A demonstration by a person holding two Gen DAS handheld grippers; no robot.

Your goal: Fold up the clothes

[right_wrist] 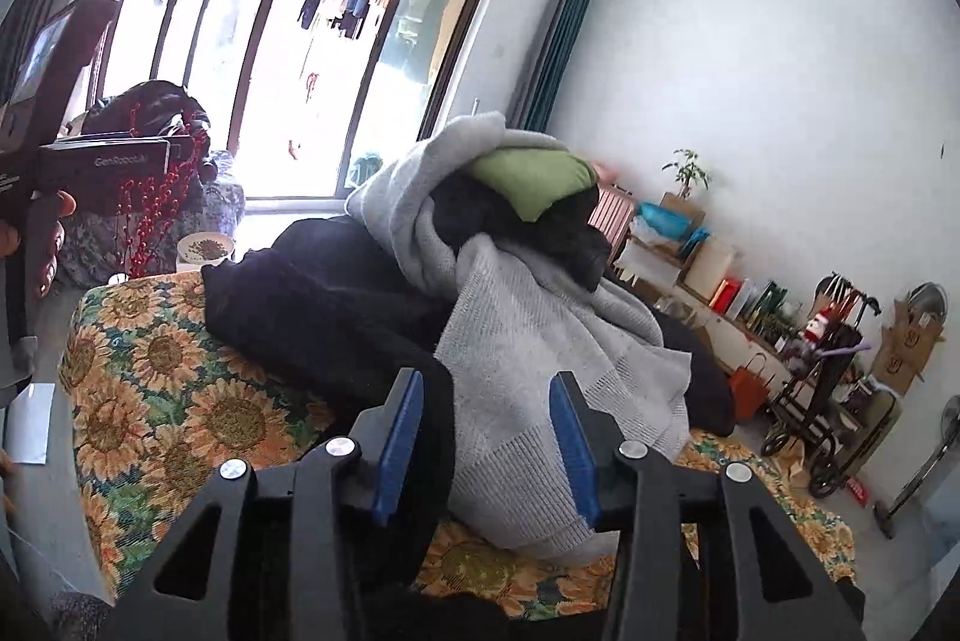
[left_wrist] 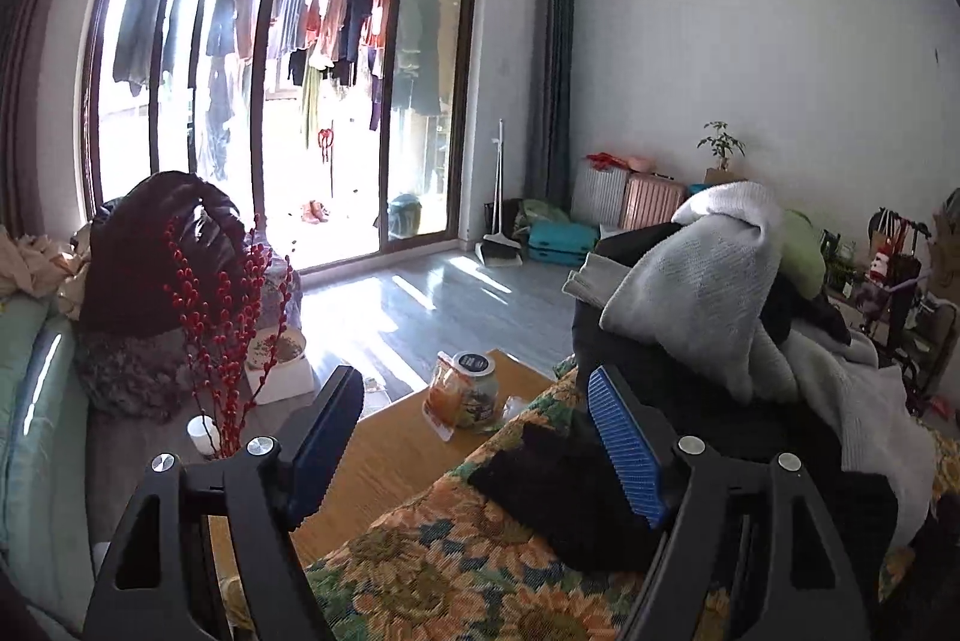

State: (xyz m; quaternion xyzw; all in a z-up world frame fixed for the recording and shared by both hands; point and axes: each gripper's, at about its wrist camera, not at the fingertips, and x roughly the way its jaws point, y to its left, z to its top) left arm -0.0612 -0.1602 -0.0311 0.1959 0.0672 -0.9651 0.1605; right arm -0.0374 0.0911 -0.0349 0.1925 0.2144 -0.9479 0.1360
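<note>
Reaching toward the piled clothes, the right gripper (right_wrist: 486, 437), jaws spread around nothing, should pinch the grey knit sweater (right_wrist: 540, 341) at one edge, while the left gripper (left_wrist: 480, 437), also spread and empty, pins the sunflower cover (left_wrist: 456, 551).

Left gripper (left_wrist: 474, 437) with black angular arms, silver round screws, ribbed blue pads (left_wrist: 627, 446), right gripper (right_wrist: 486, 437) the same build, black frame, blue pads (right_wrist: 399, 437)

The left gripper (left_wrist: 474, 437) hangs with jaws wide apart over a black garment (left_wrist: 558, 491) on the sunflower-patterned cover (left_wrist: 456, 569), grey knitwear (left_wrist: 696, 293) heaped just beyond.
</note>
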